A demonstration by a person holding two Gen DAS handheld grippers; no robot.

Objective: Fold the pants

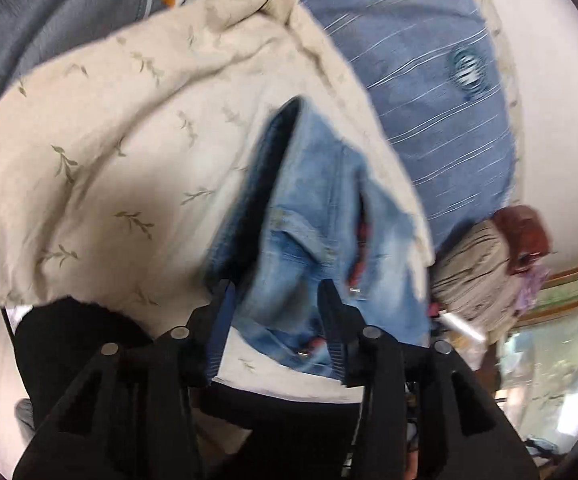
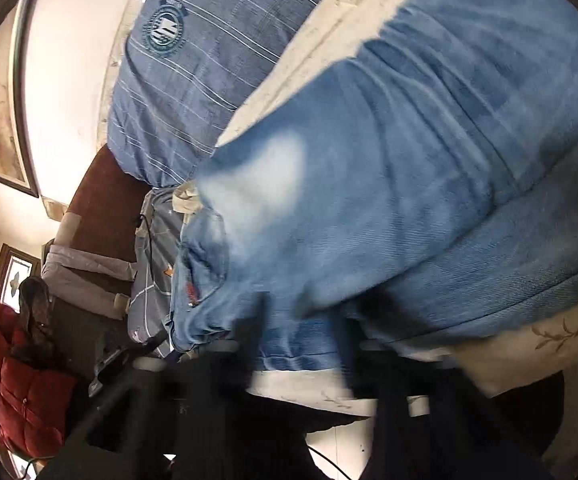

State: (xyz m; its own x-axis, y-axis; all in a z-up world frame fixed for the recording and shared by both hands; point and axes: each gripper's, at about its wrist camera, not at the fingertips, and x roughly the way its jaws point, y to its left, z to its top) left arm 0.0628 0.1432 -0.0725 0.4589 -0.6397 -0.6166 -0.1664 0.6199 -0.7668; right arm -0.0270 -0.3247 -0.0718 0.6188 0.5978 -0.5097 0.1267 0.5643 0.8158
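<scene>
Light blue jeans [image 1: 313,216] lie bunched on a cream bedspread with a leaf print [image 1: 101,152]. In the left wrist view my left gripper [image 1: 275,296] stands open over the near end of the jeans. Denim lies between its two black fingers, and the pads do not press on it. In the right wrist view the jeans [image 2: 389,168] fill most of the frame, folded into a thick stack. My right gripper [image 2: 305,328] is blurred at the bottom, its jaws apart at the near hem, with denim in the gap and no grip visible.
A blue striped pillow [image 1: 421,64] with a round crest lies behind the jeans. A grey quilt [image 1: 69,8] sits at the far left. A red padded coat [image 2: 13,368] hangs beside the bed. The bed's edge drops off just below both grippers.
</scene>
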